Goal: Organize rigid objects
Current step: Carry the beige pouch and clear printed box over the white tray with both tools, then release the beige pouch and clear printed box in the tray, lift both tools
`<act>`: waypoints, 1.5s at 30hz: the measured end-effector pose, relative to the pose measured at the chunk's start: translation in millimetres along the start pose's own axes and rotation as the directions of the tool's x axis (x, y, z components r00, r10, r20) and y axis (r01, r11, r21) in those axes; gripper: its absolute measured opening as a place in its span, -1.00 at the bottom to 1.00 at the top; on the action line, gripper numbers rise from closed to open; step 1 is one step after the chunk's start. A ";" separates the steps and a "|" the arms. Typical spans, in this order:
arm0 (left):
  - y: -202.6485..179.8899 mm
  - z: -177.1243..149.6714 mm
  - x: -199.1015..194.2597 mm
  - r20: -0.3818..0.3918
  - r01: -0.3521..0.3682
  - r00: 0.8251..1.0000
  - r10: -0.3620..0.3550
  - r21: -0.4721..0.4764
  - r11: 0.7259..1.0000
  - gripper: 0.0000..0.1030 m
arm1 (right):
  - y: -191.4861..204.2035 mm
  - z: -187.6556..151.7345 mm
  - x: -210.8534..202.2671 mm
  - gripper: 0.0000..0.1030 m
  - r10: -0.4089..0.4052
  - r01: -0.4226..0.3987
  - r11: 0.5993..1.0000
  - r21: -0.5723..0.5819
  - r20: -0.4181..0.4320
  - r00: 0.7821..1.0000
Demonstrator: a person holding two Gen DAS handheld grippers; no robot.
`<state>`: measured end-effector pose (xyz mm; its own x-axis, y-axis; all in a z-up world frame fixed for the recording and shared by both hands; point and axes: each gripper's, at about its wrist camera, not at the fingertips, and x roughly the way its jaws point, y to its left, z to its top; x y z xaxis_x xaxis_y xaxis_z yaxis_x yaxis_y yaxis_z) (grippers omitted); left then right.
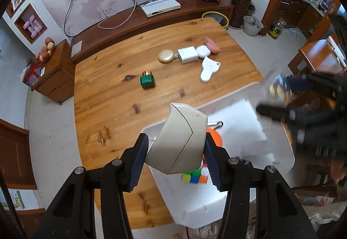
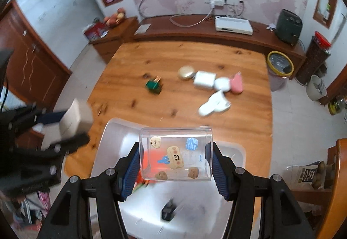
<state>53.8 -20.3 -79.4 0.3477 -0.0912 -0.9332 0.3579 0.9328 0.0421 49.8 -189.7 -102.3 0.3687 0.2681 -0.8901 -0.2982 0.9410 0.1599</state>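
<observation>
The left tongs point(image 1: 176, 152) pinch a cream curved case point(image 1: 179, 141) between their blue pads, holding it in the air above the near edge of the tabletop point(image 1: 112, 95). Just beyond and beneath that case lies a white bin point(image 1: 238, 128); a multicoloured puzzle cube point(image 1: 195, 176) and something orange point(image 1: 214, 137) show inside it, right under the left tongs' right-hand pad.

The right tongs point(image 2: 173, 161) pinch a clear plastic jar point(image 2: 175, 152) with bear and biscuit stickers, gripped by its sides and lying across the pads, over the same white bin point(image 2: 121, 130). Below the jar, inside the bin, lies a small dark object point(image 2: 168, 210), too blurred to name.

Well ahead of both tongs, loose things lie on the tabletop: a green bottle with a gold cap point(image 1: 148, 81) ahead and left of the left tongs, and farther on a cluster touching or nearly touching: a round gold compact point(image 1: 166, 56), a white square charger point(image 1: 187, 55), a white rounded case point(image 1: 203, 50), a pink case point(image 1: 212, 45), with a white handled gadget point(image 1: 209, 68) just nearer than these
</observation>
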 end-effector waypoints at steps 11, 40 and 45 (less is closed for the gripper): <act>3.5 -34.5 20.5 -0.032 0.035 0.999 -0.035 0.010 0.999 0.06 | 59.6 -84.7 33.8 0.17 -0.013 0.007 0.999 -0.039 -0.137 0.990; 3.4 -43.7 148.1 -0.187 0.018 0.982 -0.011 0.038 0.999 0.07 | 75.1 -138.0 137.6 0.18 -0.067 0.081 0.996 0.034 -0.298 0.952; 1.7 -46.5 158.3 -0.205 -0.006 0.979 0.018 0.057 0.998 0.07 | 75.1 -138.4 143.4 0.19 -0.068 0.083 0.996 0.035 -0.318 0.946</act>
<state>69.1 -17.0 -243.7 0.1685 -0.0012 -0.9857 0.4042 0.9121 0.0680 -41.5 -109.2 -277.1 0.0889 0.1240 -0.9883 -0.2353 0.9668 0.1002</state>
